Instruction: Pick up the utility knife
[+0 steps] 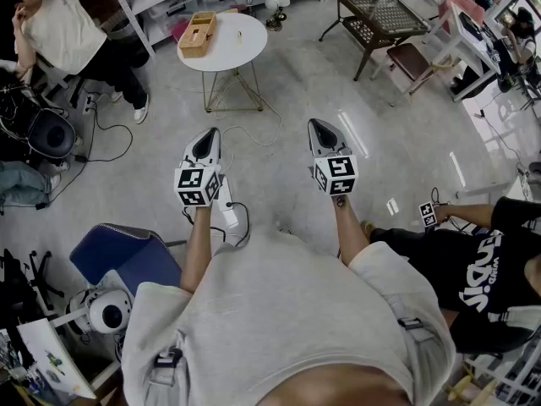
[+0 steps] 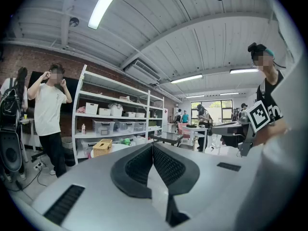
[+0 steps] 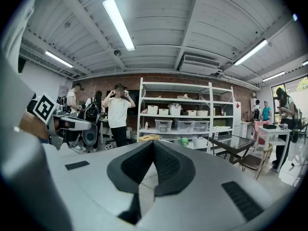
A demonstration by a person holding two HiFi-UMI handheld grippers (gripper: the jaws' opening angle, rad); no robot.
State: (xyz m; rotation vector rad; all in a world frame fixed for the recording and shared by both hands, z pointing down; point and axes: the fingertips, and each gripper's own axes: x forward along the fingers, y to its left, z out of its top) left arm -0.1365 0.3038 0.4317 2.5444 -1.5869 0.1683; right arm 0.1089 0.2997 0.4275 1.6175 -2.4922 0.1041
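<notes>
Both claws are held out in front of us, roughly level and side by side over the bare floor point(image 1: 287, 100). The left claw point(image 1: 211, 134) is fully closed, its pads meeting at the tip with nothing between them; the left gripper view confirms this point(image 2: 153, 148). The right claw point(image 1: 314, 125) is likewise closed and empty point(image 3: 154, 146). We cannot pick out the utility knife with certainty. Ahead of both claws and well apart from them stands a round white table point(image 1: 245, 57) carrying a wooden box point(image 1: 197, 34) and, just beside it, a small pale thing point(image 1: 239, 35), too small to identify, which may be the knife. Our judgement is that the task has barely started and the step in hand is the approach. To do it well, we should walk up to the table, confirm the knife, and open one claw before lowering it. We should line the jaws across the handle's narrow width, come down near its middle so it does not tip, and keep the other claw clear of the box.
</notes>
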